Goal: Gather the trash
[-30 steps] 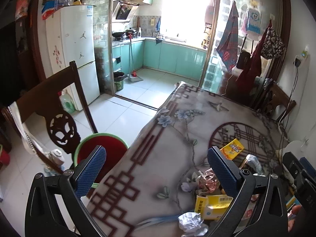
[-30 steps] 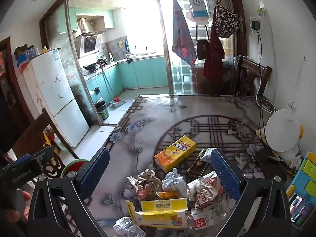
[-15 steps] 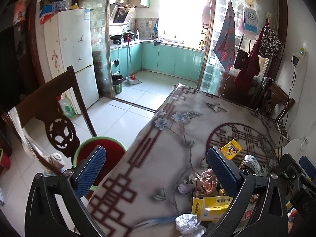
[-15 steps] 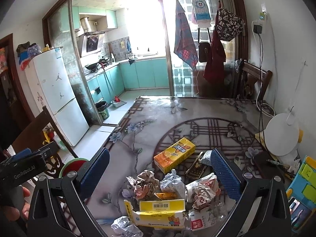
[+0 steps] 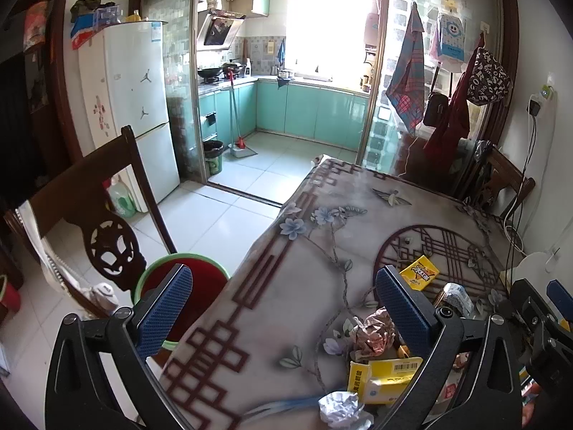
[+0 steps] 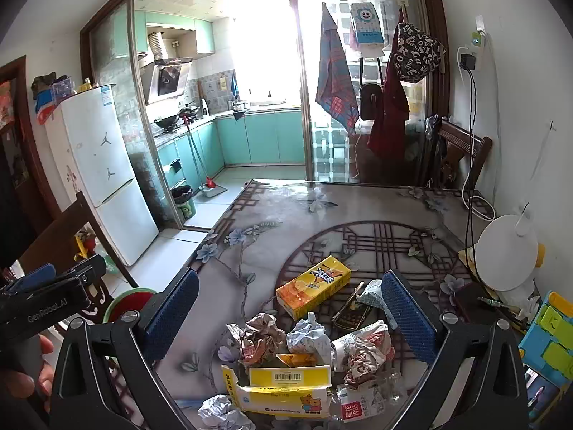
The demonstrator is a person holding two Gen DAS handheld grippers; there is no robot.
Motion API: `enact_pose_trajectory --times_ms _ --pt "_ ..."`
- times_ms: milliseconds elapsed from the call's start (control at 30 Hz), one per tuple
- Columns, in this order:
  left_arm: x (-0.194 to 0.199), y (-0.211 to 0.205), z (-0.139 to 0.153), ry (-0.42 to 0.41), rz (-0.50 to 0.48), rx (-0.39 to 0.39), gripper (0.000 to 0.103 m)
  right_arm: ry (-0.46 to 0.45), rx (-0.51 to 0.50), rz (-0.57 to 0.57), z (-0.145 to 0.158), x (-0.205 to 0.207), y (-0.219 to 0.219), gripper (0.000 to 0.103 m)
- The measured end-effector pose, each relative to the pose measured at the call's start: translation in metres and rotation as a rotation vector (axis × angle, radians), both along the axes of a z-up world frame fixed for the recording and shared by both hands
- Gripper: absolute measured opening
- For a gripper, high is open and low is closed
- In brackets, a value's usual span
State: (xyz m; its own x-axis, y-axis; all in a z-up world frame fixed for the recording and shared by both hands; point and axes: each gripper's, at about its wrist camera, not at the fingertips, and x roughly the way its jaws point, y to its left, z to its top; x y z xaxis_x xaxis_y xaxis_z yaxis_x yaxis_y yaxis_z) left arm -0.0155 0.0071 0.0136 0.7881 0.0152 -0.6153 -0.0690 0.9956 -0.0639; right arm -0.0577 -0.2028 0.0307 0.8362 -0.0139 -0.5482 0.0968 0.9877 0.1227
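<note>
A heap of trash lies on the near part of the patterned table (image 6: pixel 286 215): an orange-yellow carton (image 6: pixel 312 285), a flattened yellow box (image 6: pixel 283 387), crumpled wrappers (image 6: pixel 261 337) and a ball of white paper (image 6: pixel 222 412). My right gripper (image 6: pixel 290 308) hovers open above the heap, holding nothing. My left gripper (image 5: pixel 283 308) is open over the table's left edge, with the same yellow box (image 5: pixel 383 376) and paper ball (image 5: pixel 340 408) low at its right. A red bin with a green rim (image 5: pixel 186 279) stands on the floor beside the table.
A dark wooden chair (image 5: pixel 89 208) stands left of the bin. A white round lamp (image 6: pixel 506 251), cables and a blue-green box (image 6: pixel 548 337) crowd the table's right side. A fridge (image 5: pixel 132 107) and the kitchen doorway lie beyond. A hand (image 6: pixel 25 376) holds the left gripper.
Both grippers have drawn back and risen slightly, so the table and trash sit a little lower and farther in view. Nothing was grasped.
</note>
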Motion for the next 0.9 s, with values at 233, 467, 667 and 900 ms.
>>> enact_pose_trajectory --times_ms 233,467,667,900 --pt "-0.0017 -0.0003 0.0006 -0.006 -0.001 0.007 0.103 0.003 0.000 -0.004 -0.0006 -0.0015 0.0004 0.103" --pt "-0.0021 -0.0006 0.0011 -0.005 -0.002 0.008 0.103 0.002 0.000 -0.005 -0.0004 -0.0016 0.0004 0.103" --pt "-0.0021 -0.0006 0.0013 -0.006 -0.002 0.009 0.103 0.002 0.000 -0.003 -0.0006 -0.0018 0.0006 0.103" --pt "-0.0033 0.0002 0.0016 -0.009 0.000 0.011 0.103 0.007 0.001 0.000 -0.0027 -0.0054 -0.0006 0.103"
